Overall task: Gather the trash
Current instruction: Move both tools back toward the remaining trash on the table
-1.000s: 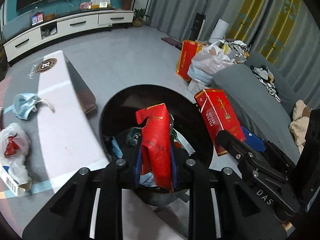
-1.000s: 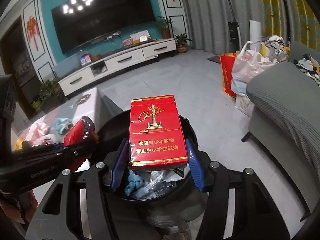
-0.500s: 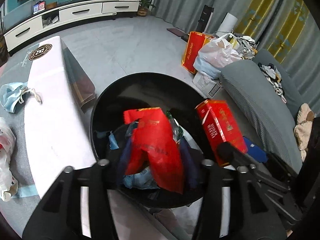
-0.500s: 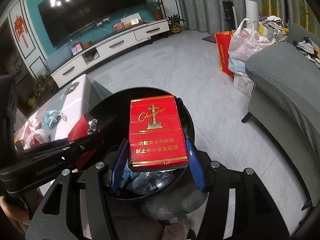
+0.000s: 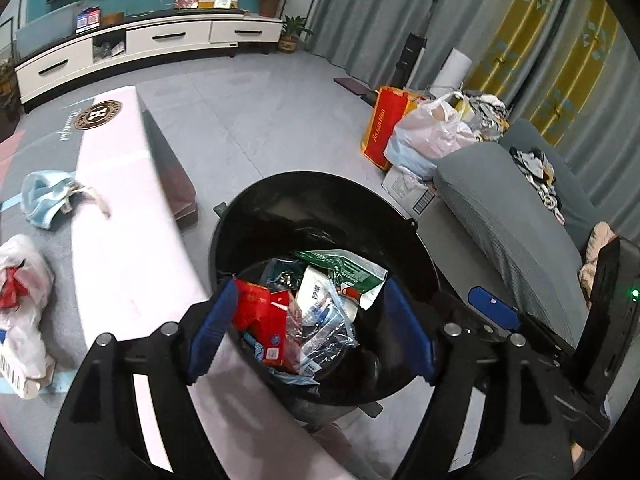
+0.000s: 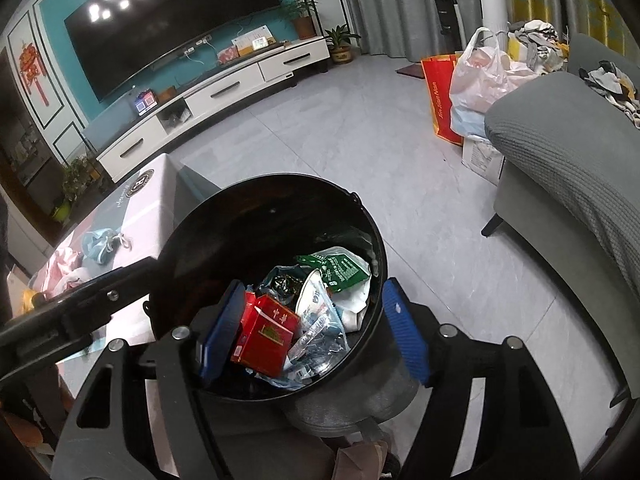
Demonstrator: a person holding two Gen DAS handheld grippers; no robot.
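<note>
Both claws hang over the black bin [image 5: 256,216], pointing down into it. Left claw [image 5: 308,328]: jaws spread and opening, nothing pinched; blue pads flank the trash pile from above. Right claw [image 6: 312,332]: jaws also opening, nothing between the pads.

Trash is in the bin: red carton [image 6: 266,336] at 8 o'clock of the pile, near the right claw's left pad; red wrapper [image 5: 264,320] beside it in the left view; green packet [image 6: 340,268] at 1 o'clock; clear plastic [image 6: 316,328] in the middle.

Bench [image 5: 120,208] at 9 o'clock of the bin carries a blue mask [image 5: 44,200] and a white bag [image 5: 20,280]. Sofa [image 6: 568,148] at 3 o'clock.
</note>
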